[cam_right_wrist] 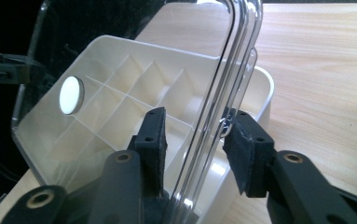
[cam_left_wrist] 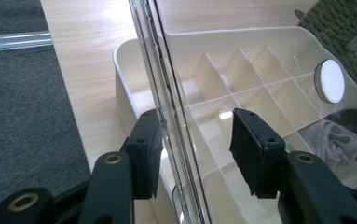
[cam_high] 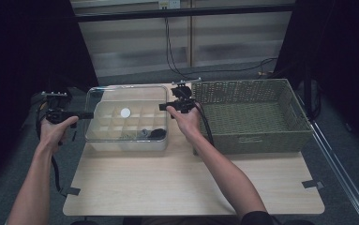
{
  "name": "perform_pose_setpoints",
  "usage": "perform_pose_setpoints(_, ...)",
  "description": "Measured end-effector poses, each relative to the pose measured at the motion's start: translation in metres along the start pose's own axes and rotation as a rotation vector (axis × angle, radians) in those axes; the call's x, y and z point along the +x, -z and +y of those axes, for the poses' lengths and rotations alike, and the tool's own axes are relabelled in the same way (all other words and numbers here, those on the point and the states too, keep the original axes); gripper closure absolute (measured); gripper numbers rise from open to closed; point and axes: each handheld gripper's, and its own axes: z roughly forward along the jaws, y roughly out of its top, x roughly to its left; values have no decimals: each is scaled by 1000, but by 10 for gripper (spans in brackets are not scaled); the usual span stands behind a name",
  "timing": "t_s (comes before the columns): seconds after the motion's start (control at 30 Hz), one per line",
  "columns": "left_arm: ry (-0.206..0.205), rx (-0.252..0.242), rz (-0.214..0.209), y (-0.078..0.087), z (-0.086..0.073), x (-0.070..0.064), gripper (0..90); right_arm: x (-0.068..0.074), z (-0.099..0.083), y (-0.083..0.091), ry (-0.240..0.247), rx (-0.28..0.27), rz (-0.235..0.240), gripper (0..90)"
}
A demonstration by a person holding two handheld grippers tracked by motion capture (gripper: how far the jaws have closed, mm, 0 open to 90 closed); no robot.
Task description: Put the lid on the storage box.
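A cream plastic organiser box with a grid of small compartments (cam_high: 126, 123) sits on the pale wooden table (cam_high: 191, 183), toward its far left part, just beside a big olive-green woven basket (cam_high: 252, 112) that stands to its right. Over the box is its clear, see-through plastic lid (cam_high: 121, 96), tilted up off the box rather than lying flat, and it carries a small round white sticker (cam_high: 125, 112).

The person has one tool at each end of that lid. The left gripper (cam_high: 81, 114) comes in from the box's left side; in the left gripper view (cam_left_wrist: 197, 151) its two black jaws stand fairly wide, one on either side of the lid's (cam_left_wrist: 260, 84) edge, with a gap showing between the pads and the plastic — so it straddles the edge without clamping it. The right gripper (cam_high: 165, 107) is at the right end, between box and basket. In its own view (cam_right_wrist: 192, 147) the jaws also bracket the lid's (cam_right_wrist: 120, 60) rim; the right-hand pad looks to be touching the rim, though I can't be sure from this angle, and the other pad stands apart.

Something dark and a crumpled grey bit lie in the compartments at the near right corner of the box (cam_left_wrist: 344, 130) — too blurred to name.
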Motion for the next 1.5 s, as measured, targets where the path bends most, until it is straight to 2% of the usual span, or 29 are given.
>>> perform_pose_setpoints(0.07,-7,10,-2,-1,1,1,519,1,0,-2,6,3,-13,575)
perform_pose_setpoints(0.1,4,0,-1,-3,1,1,517,1,0,-2,6,7,-21,572)
perform_pose_setpoints(0.17,0,13,-2,-4,1,2,512,1,1,-4,5,18,-27,565)
perform_pose_setpoints(0.4,14,13,-16,-11,-2,6,482,2,2,-10,-3,43,-67,532)
perform_pose_setpoints(0.43,1,25,-17,-11,-2,7,476,2,2,-12,-13,51,-76,520)
perform_pose_setpoints(0.5,3,27,-11,-14,-2,7,458,3,3,-15,-9,58,-89,506)
perform_pose_setpoints(0.6,9,38,-19,-16,-3,9,429,4,3,-18,-15,53,-94,501)
perform_pose_setpoints(0.77,2,60,-3,-19,-3,10,420,3,0,-27,-46,56,-109,445)
perform_pose_setpoints(0.83,21,60,-4,-23,-4,11,414,1,-2,-31,-62,50,-111,440)
perform_pose_setpoints(0.97,26,75,-16,-26,-7,14,408,-4,-5,-37,-76,72,-117,417)
perform_pose_setpoints(1.2,27,94,-11,-30,-6,13,369,-4,-8,-42,-58,78,-144,374)
perform_pose_setpoints(1.33,38,84,-10,-32,-7,12,351,-5,-9,-43,-54,79,-137,357)
perform_pose_setpoints(1.4,20,85,8,-31,-7,10,319,-4,-9,-43,-45,80,-134,335)
perform_pose_setpoints(1.47,12,78,7,-28,-5,8,292,-3,-10,-43,-30,77,-140,314)
perform_pose_setpoints(1.5,17,62,12,-28,-5,7,289,-3,-10,-43,-23,78,-145,297)
